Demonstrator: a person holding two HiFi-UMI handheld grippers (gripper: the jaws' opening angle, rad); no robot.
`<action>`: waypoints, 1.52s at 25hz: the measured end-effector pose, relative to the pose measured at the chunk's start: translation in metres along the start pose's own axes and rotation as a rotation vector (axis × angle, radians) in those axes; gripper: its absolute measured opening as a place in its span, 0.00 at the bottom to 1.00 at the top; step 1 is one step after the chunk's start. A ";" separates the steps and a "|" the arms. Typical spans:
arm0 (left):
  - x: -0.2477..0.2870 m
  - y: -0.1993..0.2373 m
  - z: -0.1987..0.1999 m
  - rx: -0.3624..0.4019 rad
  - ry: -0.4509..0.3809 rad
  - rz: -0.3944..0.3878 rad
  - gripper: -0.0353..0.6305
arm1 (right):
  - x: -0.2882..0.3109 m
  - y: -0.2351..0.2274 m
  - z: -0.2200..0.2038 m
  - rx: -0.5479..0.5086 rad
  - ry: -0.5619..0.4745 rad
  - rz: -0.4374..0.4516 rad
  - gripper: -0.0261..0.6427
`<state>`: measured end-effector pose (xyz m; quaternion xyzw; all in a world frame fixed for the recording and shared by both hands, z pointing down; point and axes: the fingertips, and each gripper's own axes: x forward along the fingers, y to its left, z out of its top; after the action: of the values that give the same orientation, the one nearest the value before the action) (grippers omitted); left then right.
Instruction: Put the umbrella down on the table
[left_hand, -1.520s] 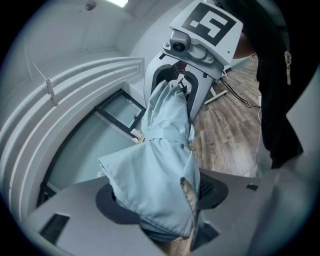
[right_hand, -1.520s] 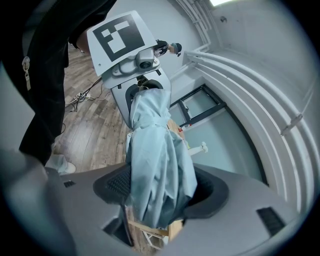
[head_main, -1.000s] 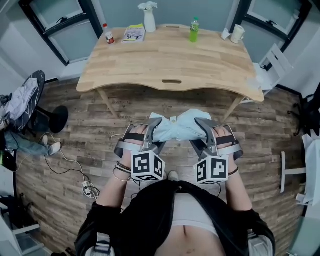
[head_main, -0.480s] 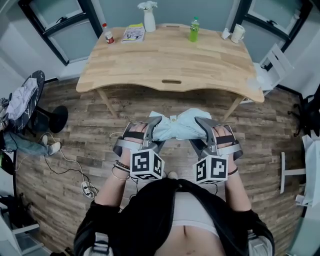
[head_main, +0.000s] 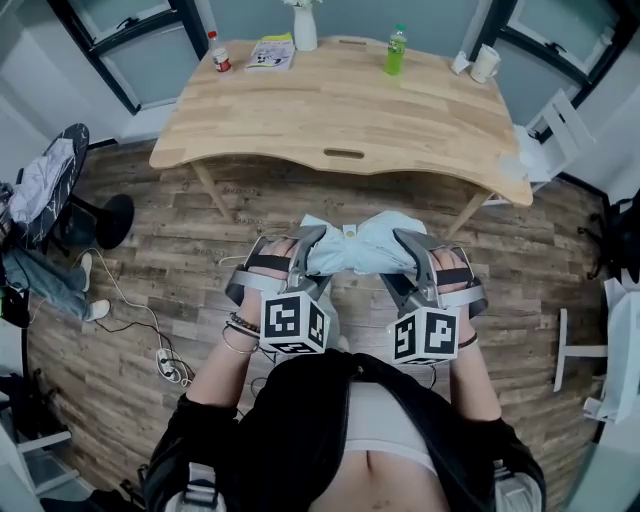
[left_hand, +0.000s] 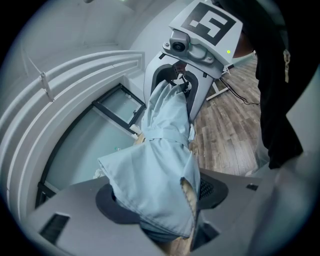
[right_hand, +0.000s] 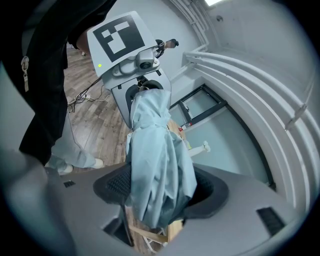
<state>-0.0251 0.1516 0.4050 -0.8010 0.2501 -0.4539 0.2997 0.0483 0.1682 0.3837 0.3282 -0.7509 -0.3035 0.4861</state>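
Observation:
A folded pale blue umbrella (head_main: 356, 246) hangs level in front of the person, over the wooden floor and short of the wooden table (head_main: 340, 115). My left gripper (head_main: 306, 252) is shut on its left end and my right gripper (head_main: 410, 254) on its right end. In the left gripper view the umbrella's cloth (left_hand: 159, 170) fills the jaws of the left gripper (left_hand: 160, 205), and the right gripper (left_hand: 200, 35) shows at its far end. In the right gripper view the umbrella (right_hand: 156, 160) bunches between the pads of the right gripper (right_hand: 160, 200), with the left gripper (right_hand: 127, 47) beyond.
Along the table's far edge stand a white spray bottle (head_main: 305, 22), a green bottle (head_main: 396, 52), a small red-capped bottle (head_main: 221, 60), a booklet (head_main: 270, 52) and a mug (head_main: 486, 62). A white chair (head_main: 556, 135) is at the right, a dark chair with clothes (head_main: 50, 190) at the left, and cables (head_main: 160, 360) lie on the floor.
The head view has shifted a little, so the table sits slightly higher in the picture. Both grippers keep their hold on the umbrella in about the same place.

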 end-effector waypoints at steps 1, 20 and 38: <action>0.002 0.002 -0.001 0.001 0.000 0.003 0.48 | 0.003 -0.001 -0.001 -0.006 -0.001 -0.005 0.52; 0.085 0.088 -0.025 0.019 -0.042 0.000 0.48 | 0.091 -0.077 -0.019 -0.010 0.027 -0.028 0.52; 0.174 0.202 -0.062 0.058 -0.073 -0.028 0.48 | 0.201 -0.173 -0.027 0.037 0.057 -0.043 0.52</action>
<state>-0.0253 -0.1216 0.3875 -0.8114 0.2144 -0.4358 0.3252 0.0450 -0.0977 0.3658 0.3618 -0.7351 -0.2904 0.4945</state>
